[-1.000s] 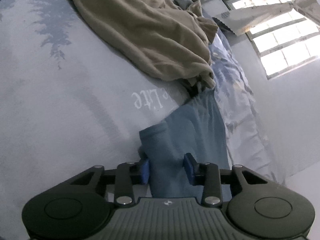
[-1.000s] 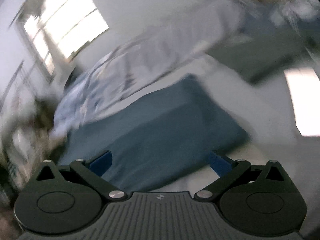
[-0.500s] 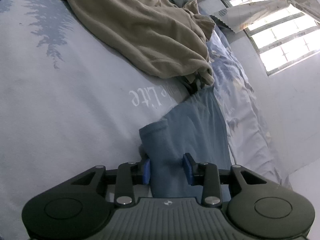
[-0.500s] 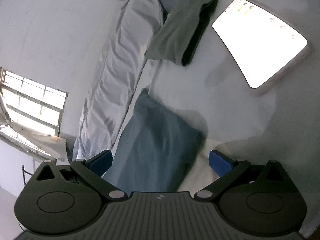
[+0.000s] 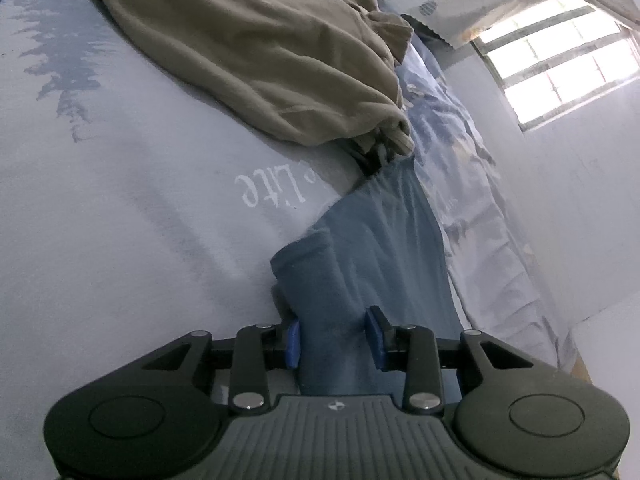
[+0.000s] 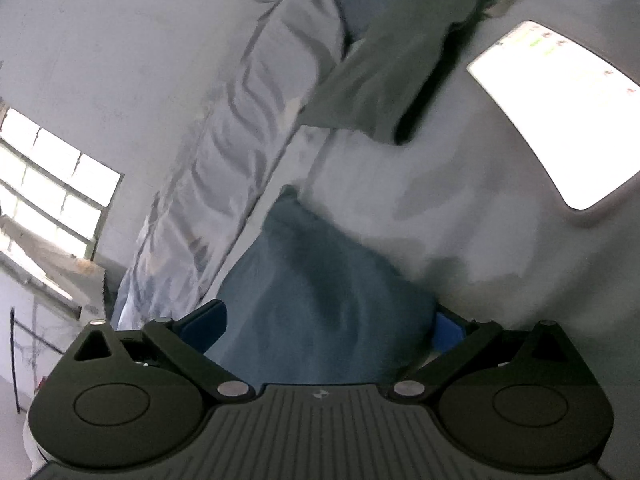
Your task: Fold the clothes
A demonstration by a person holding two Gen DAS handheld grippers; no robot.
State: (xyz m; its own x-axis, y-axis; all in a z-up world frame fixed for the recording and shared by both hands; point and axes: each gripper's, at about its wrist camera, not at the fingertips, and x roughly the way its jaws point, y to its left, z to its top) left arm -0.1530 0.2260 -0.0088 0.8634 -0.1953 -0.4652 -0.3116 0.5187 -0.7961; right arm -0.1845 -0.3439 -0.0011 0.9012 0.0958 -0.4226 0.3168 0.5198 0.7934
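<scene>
Your left claw (image 5: 334, 338) stands partly closed with a bunched fold of the blue garment (image 5: 372, 264) running up between its blue pads (image 5: 293, 343); the cloth fills the gap and appears pinched, so I judge it gripped at that end. Your right claw (image 6: 330, 326) stands wide, jaws spread to either side of the same blue garment (image 6: 316, 300), whose near edge passes between them; the pads do not press on it in this view, so nothing is held there. The garment lies on the bed (image 5: 120, 208), a pale printed sheet, and its long axis runs straight ahead of each claw, narrowing toward the rumpled quilt (image 5: 468, 184) along the wall. The relation that governs the next move: both claws sit at near ends of the cloth, the left already fastened and the right merely straddling it, so in my judgement the right hand must close before any fold is carried away from you. Beyond it, a tan garment (image 5: 260, 48) lies heaped just past the far tip, and a dark green garment (image 6: 392, 68) lies near a lit tablet (image 6: 560, 112); keep the fold clear of both.
</scene>
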